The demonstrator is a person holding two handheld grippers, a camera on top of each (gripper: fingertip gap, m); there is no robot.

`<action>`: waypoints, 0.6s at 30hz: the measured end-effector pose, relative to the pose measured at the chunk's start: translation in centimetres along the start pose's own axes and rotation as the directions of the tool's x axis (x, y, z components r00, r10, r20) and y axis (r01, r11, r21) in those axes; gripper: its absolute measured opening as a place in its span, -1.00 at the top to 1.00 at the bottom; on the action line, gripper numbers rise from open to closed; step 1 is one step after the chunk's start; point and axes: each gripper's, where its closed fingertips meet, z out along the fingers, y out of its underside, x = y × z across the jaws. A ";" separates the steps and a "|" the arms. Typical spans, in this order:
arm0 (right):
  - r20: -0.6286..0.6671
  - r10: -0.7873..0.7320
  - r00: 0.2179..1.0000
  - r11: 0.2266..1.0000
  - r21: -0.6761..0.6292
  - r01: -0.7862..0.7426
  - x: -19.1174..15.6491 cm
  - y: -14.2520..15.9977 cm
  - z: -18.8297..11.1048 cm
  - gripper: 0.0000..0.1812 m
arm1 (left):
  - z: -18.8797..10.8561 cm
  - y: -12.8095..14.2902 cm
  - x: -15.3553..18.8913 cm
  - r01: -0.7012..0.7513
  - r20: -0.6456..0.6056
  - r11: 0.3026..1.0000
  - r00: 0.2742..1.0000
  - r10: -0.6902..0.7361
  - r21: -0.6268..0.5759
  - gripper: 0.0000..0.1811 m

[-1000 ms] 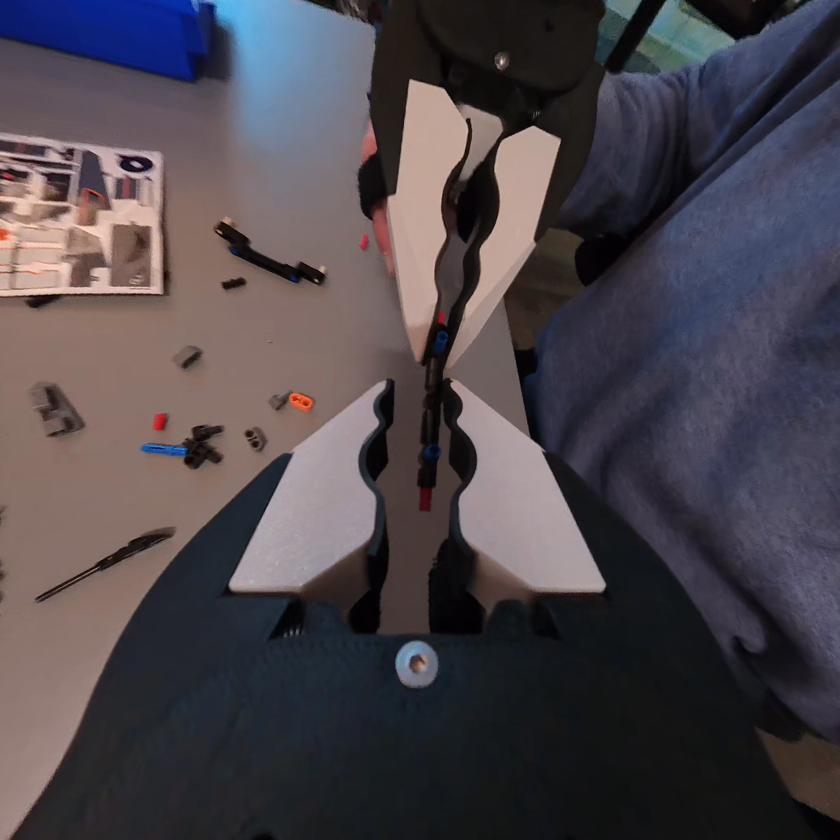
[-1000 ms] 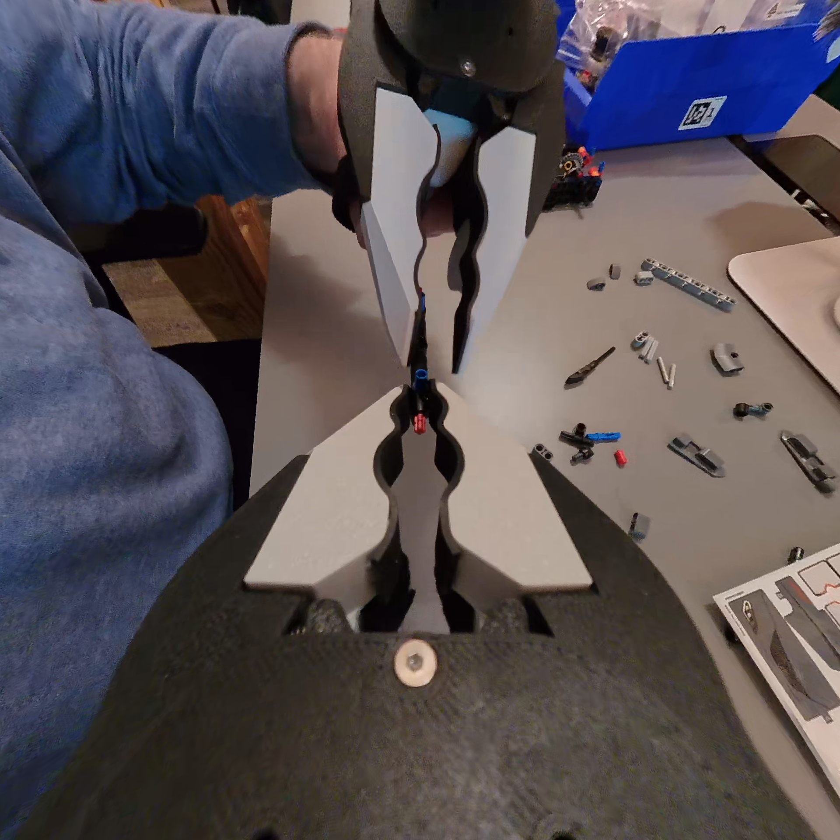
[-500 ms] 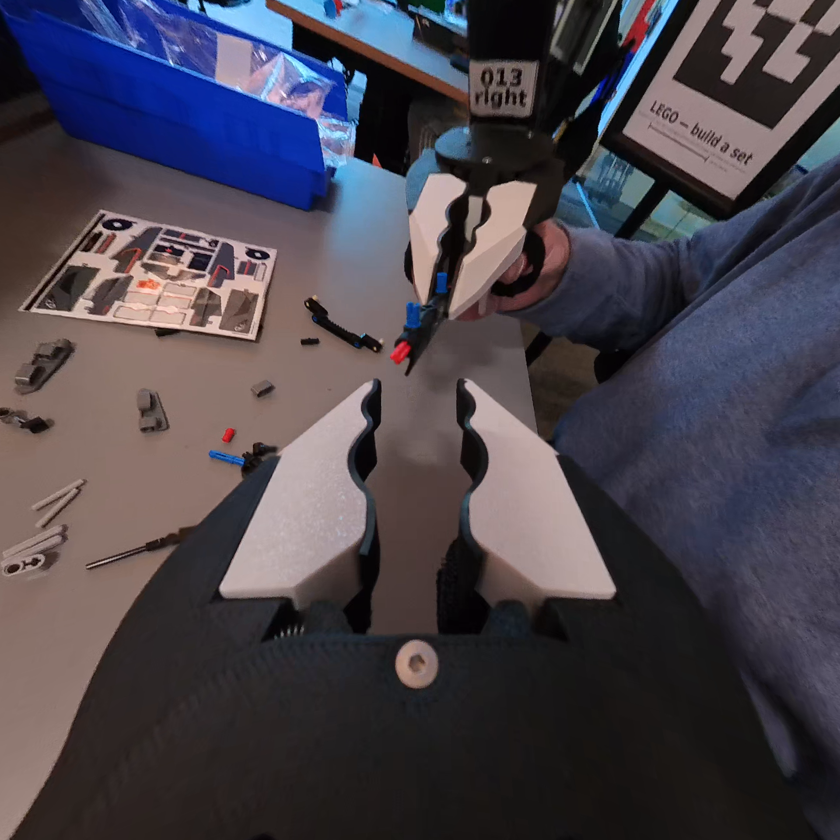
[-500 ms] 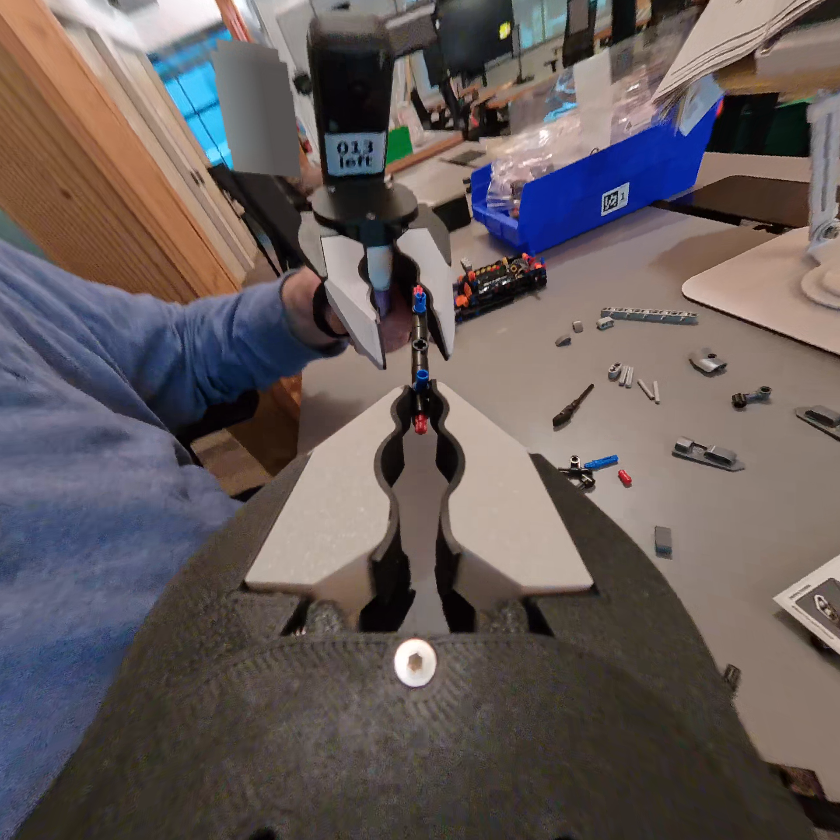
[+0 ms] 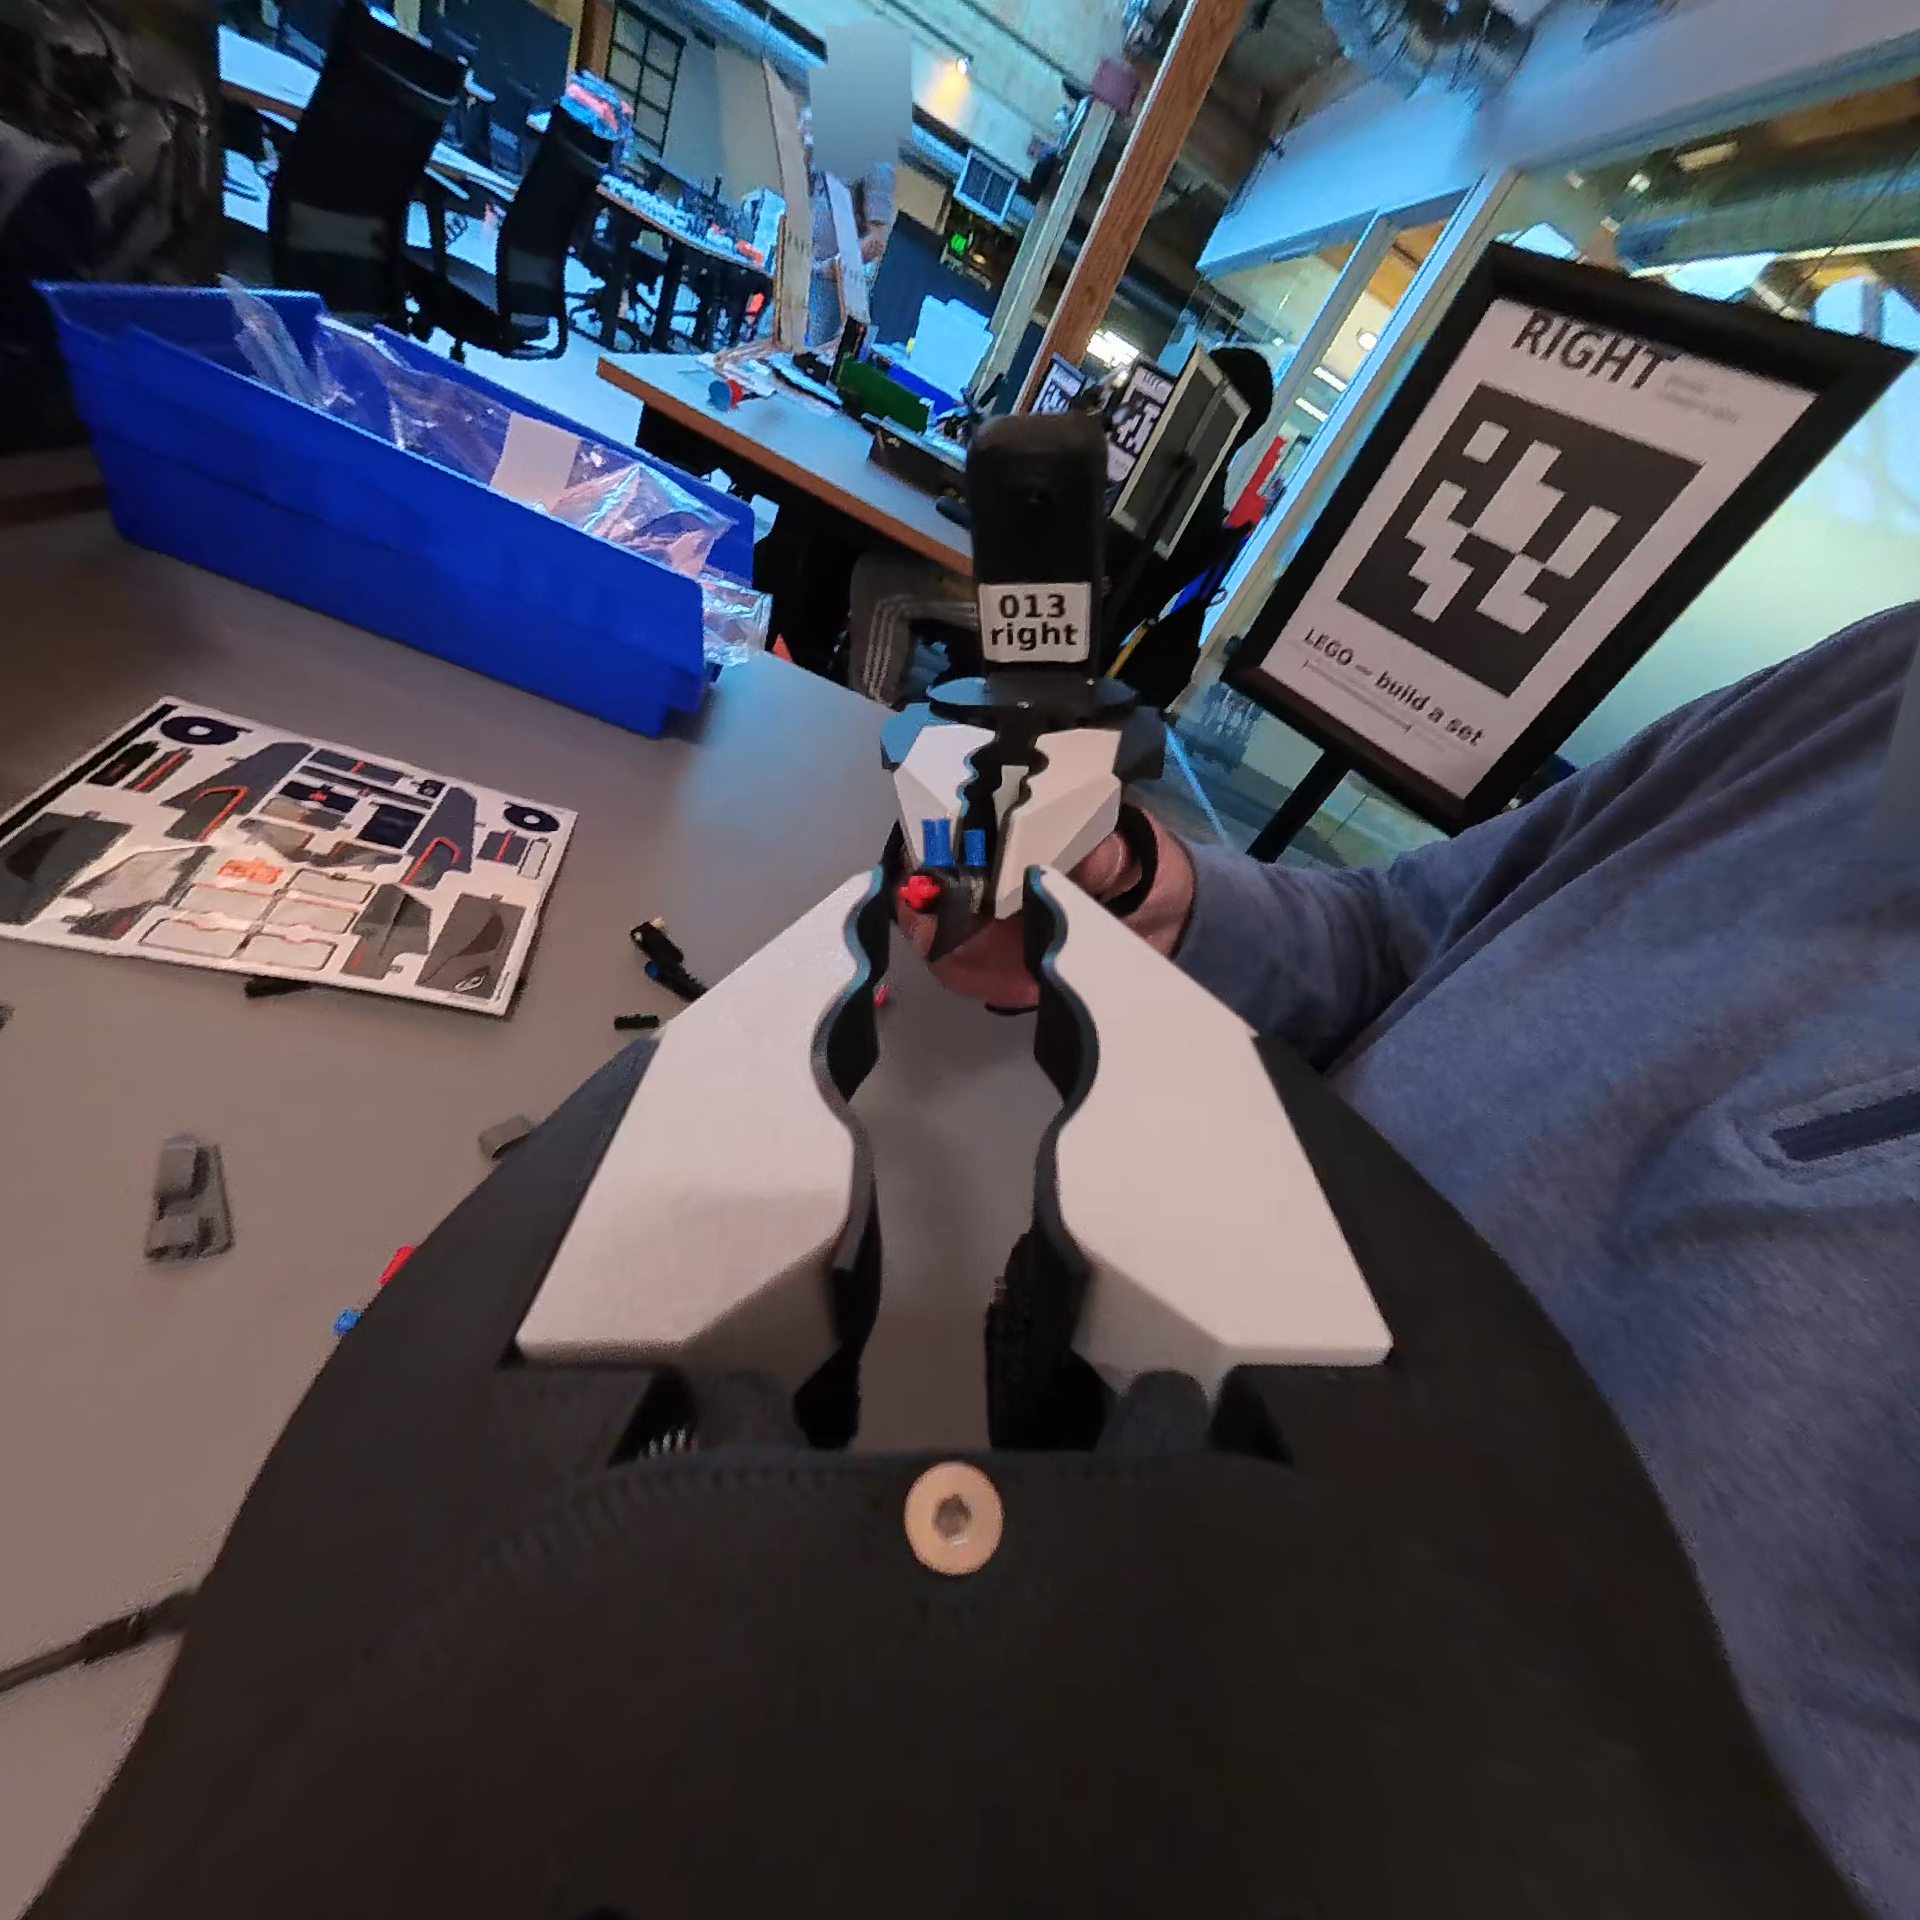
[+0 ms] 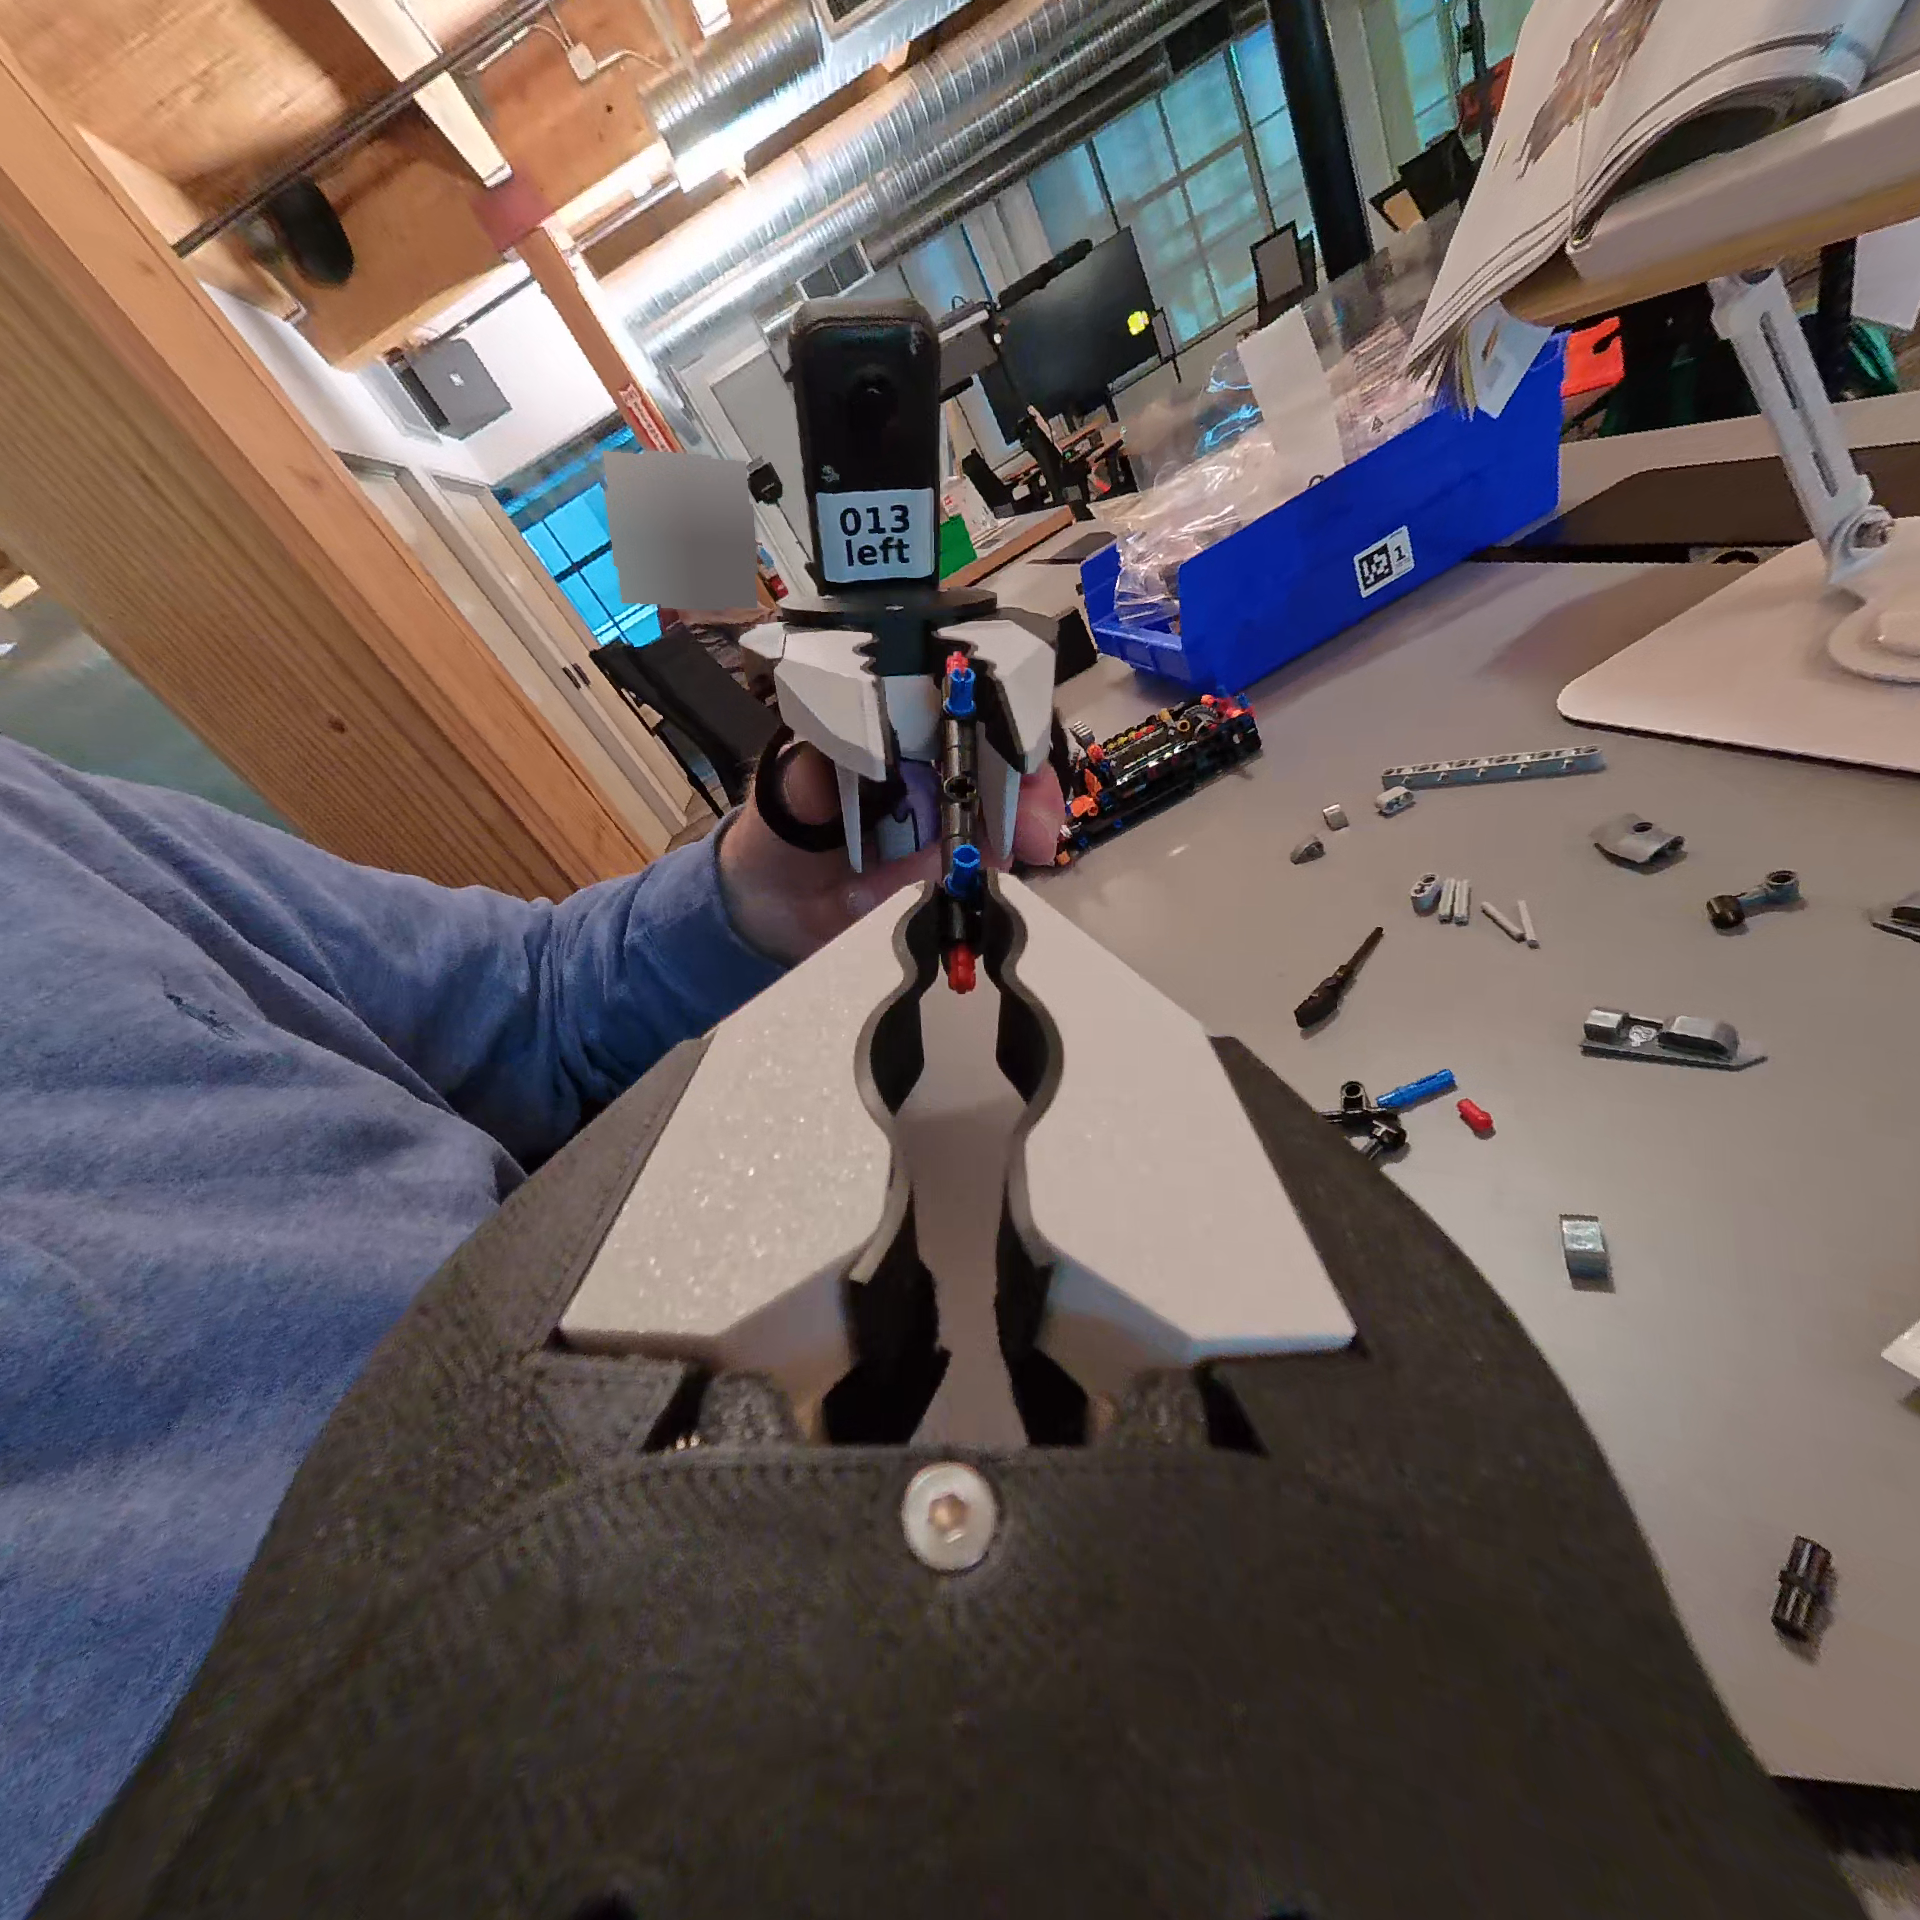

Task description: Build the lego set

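Presently catalogued, item by item, with places reckoned from the jaws.

Right gripper (image 6: pixel 958 914): jaws pinched on the lower end of a slim black beam (image 6: pixel 956 769) that carries blue pins and red pins. The beam stands out forward past the tips, raised off the table (image 6: pixel 1558 1195).

Left gripper (image 5: pixel 951 904): jaws spread apart, nothing between them. Seen from the left wrist, the beam and the right gripper's tips sit just beyond the left jaw gap, toward its left tip; no contact is visible.

Beyond the right jaws, off to their right on the table: a partly built black model (image 6: pixel 1164 748), a long grey beam (image 6: pixel 1491 769), a black axle (image 6: pixel 1338 977), a blue pin (image 6: pixel 1415 1091), small grey connectors.

Left of the left jaws: sticker sheet (image 5: pixel 281 852), blue bin (image 5: pixel 395 540) behind it, a grey part (image 5: pixel 187 1195) nearer.

Step judged in hand: inspection or regrasp of the pinned beam, between pick-up and fitting to the model.

Handling notes, as judgement:
- Keep the right pinch firm and square across the beam; so thin a piece could pivot between the pads.
- Should the left jaws take the free end, close on bare beam between pins, not on a pin head, lest a pin be pushed out.
- Line up the beam's axis with the left gap before closing.
- Work above the table, so that a dropped pin lands within reach.
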 end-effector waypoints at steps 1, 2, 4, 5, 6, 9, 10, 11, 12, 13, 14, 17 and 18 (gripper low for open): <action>0.003 0.000 1.000 1.000 0.001 0.000 0.0 0.0 0.0 0.95 | 0.2 -0.2 0.1 0.006 -0.013 1.000 1.000 -0.006 0.010 0.77; 0.004 0.000 1.000 1.000 0.004 0.000 0.0 0.0 0.0 0.95 | 0.3 -0.3 0.2 0.012 -0.024 1.000 1.000 -0.011 0.020 0.83; 0.013 0.000 1.000 1.000 0.009 0.000 -0.2 -0.1 -0.1 0.95 | 0.6 -0.6 0.1 0.017 -0.033 0.999 0.999 -0.015 0.038 0.92; 0.014 0.000 1.000 1.000 0.012 0.000 -0.2 -0.1 -0.1 0.95 | 0.7 -0.7 0.2 0.014 -0.041 0.999 0.999 -0.013 0.045 0.93; 0.016 0.001 1.000 1.000 0.013 -0.001 -0.2 -0.1 -0.2 0.95 | 0.7 -0.7 0.3 0.018 -0.055 0.999 0.998 -0.016 0.045 0.94; 0.017 -0.002 1.000 1.000 0.008 0.001 -0.2 0.1 -0.3 0.95 | 0.8 -0.5 0.3 0.014 -0.062 0.999 0.998 -0.012 0.033 0.95; 0.020 -0.001 1.000 1.000 0.006 0.001 -0.2 0.2 -0.3 0.95 | 0.9 -0.5 0.4 0.017 -0.067 0.999 0.998 -0.015 0.027 0.94; 0.023 0.003 1.000 1.000 0.005 -0.003 -0.3 0.3 -0.3 0.95 | 0.9 -0.3 0.4 0.019 -0.068 1.000 0.998 -0.018 0.020 0.94; 0.025 0.006 1.000 1.000 0.003 -0.006 -0.3 0.4 -0.3 0.95 | 0.9 -0.2 0.4 0.020 -0.068 1.000 0.998 -0.019 0.015 0.95; 0.025 0.003 1.000 1.000 -0.001 -0.003 -0.3 0.6 -0.3 0.95 | 0.8 -0.1 0.4 0.022 -0.068 1.000 0.997 -0.021 0.010 0.95; 0.023 -0.002 1.000 1.000 -0.010 0.003 -0.3 0.8 -0.2 0.95 | 0.8 0.1 0.4 0.028 -0.068 1.000 0.997 -0.028 0.000 0.95; 0.000 -0.031 1.000 0.999 -0.036 0.031 -0.1 1.2 -0.2 0.85 | 0.4 0.6 0.2 0.055 -0.053 0.998 0.997 -0.056 -0.022 0.95; -0.026 -0.056 0.998 0.997 -0.052 0.054 0.1 1.4 -0.4 0.83 | 0.2 1.0 0.0 0.073 -0.042 0.997 0.996 -0.075 -0.040 0.94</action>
